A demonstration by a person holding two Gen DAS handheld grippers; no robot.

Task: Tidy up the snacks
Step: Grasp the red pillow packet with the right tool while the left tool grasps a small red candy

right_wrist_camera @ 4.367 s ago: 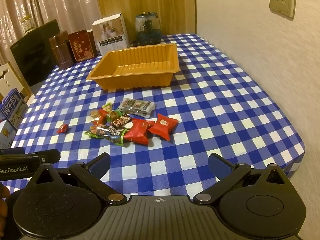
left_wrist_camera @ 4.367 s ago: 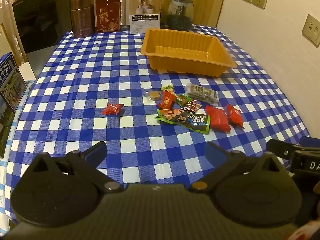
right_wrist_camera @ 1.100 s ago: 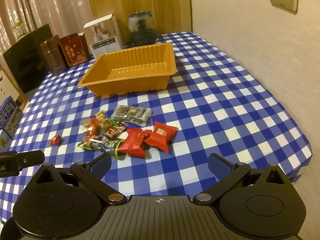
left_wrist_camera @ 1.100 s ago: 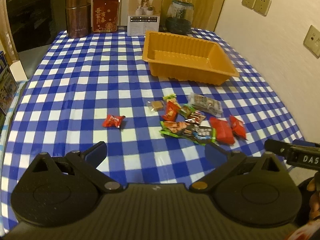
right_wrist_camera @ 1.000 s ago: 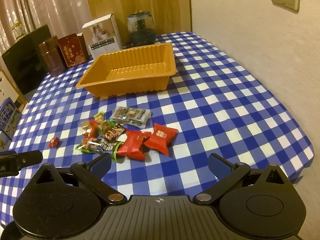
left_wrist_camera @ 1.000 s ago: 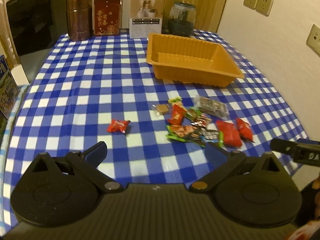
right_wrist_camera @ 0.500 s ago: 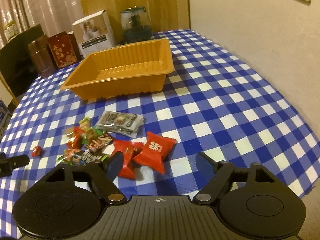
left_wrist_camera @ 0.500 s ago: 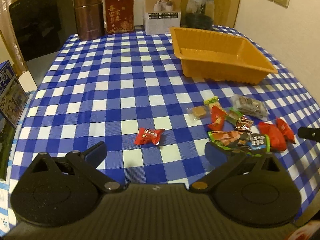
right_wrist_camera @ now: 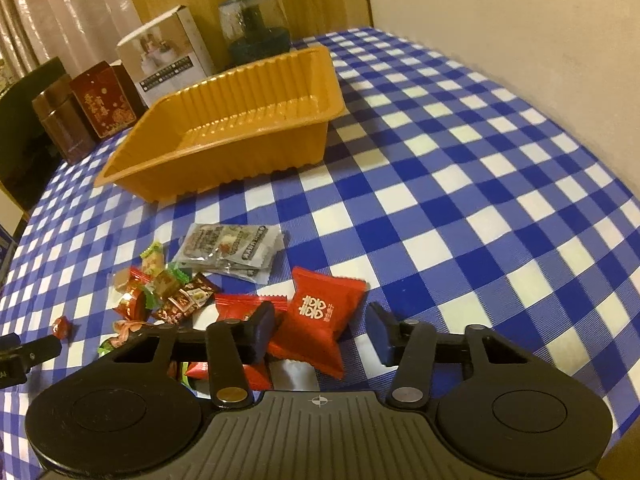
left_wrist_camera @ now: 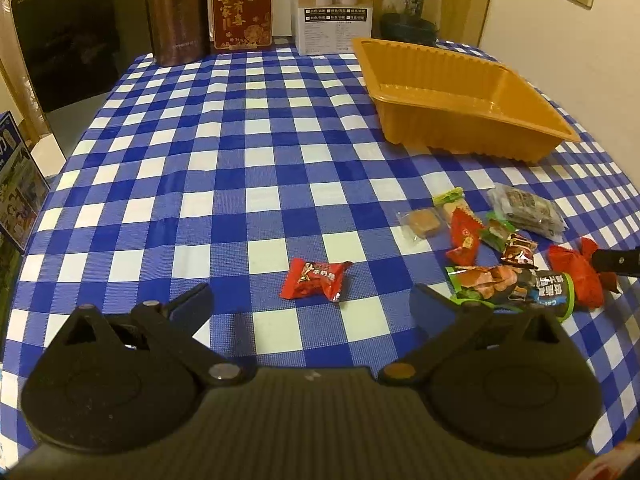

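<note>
A lone red candy (left_wrist_camera: pixel 314 280) lies on the blue checked cloth just ahead of my left gripper (left_wrist_camera: pixel 310 306), which is open and apart from it. To its right is a pile of small snacks, with a long green packet (left_wrist_camera: pixel 512 290) nearest. My right gripper (right_wrist_camera: pixel 320 332) hangs low over that pile, its jaws closing. A red packet with white characters (right_wrist_camera: pixel 320 320) lies between them; the right pad still shows a gap. A second red packet (right_wrist_camera: pixel 244 308) sits behind the left finger. The empty orange tray (right_wrist_camera: pixel 240 128) stands beyond.
At the table's back stand a brown canister (left_wrist_camera: pixel 176 12), a red tin (left_wrist_camera: pixel 242 8), a white box (left_wrist_camera: pixel 334 4) and a glass jar (left_wrist_camera: pixel 410 8). A wall runs close along the right. A grey packet (right_wrist_camera: pixel 228 248) lies between the pile and the tray.
Both grippers came down and forward toward the snacks. The right jaws narrowed from wide open around the red packet. The left gripper stayed open and the lone red candy now lies close before it.
</note>
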